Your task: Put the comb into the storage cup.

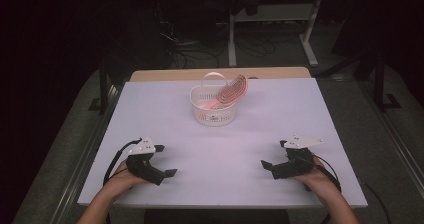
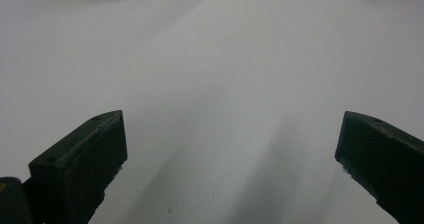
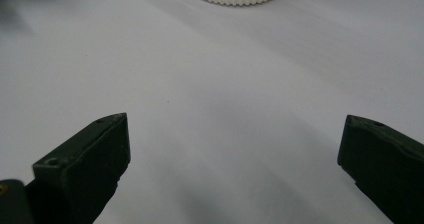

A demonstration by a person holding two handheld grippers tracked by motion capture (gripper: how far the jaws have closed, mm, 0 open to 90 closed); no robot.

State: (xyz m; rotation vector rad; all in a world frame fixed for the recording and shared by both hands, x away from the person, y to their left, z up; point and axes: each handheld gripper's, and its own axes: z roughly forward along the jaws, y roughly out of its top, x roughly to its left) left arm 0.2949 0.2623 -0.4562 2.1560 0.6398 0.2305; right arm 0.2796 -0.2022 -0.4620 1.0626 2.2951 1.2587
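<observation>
While the white basket (image 1: 213, 106) sits far back on the white table (image 1: 225, 154) with a pink brush (image 1: 231, 90) leaning inside, the left gripper (image 1: 167, 160) and right gripper (image 1: 273, 157) rest near the front, jaws wide, holding nothing, maybe waiting.

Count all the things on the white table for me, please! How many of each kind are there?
White basket: 1
Pink brush leaning in the basket: 1
Black grippers, left gripper and right gripper, each held open in a hand near the table's front edge: 2
Total: 4
</observation>
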